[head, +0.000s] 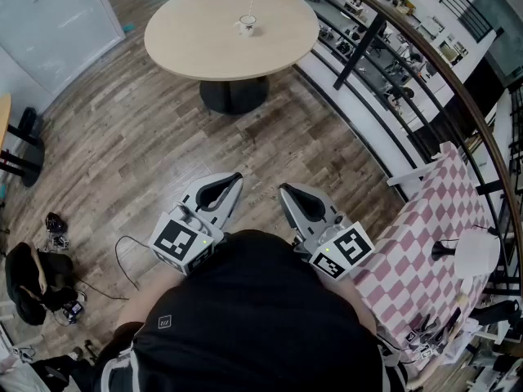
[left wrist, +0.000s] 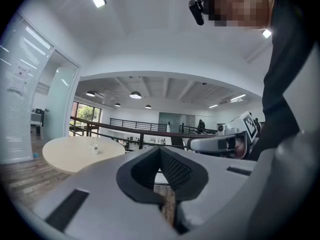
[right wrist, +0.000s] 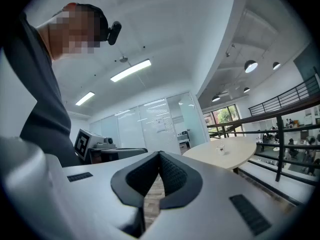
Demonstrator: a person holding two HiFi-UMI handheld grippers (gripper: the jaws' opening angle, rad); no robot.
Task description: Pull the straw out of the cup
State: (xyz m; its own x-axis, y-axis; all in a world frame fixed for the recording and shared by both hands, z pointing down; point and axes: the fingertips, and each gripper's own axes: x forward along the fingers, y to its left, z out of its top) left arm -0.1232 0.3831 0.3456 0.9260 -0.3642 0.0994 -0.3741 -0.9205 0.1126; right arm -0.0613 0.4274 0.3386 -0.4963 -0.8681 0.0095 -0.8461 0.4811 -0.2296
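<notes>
Grey-and-white left gripper and right gripper were held near the person's black shirt, both jaws clenched on nothing, brown wood-plank floor beyond, small white cup with thin straw stood far off on round pale wooden table.

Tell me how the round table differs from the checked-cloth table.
The round table has a bare pale top; the checked-cloth table is covered in pink and white squares. In the head view the round table stands far ahead; the checked-cloth table is close by on the right. The round table bears only a cup; the checked-cloth table bears several things. Both stand beside the curved railing.
</notes>
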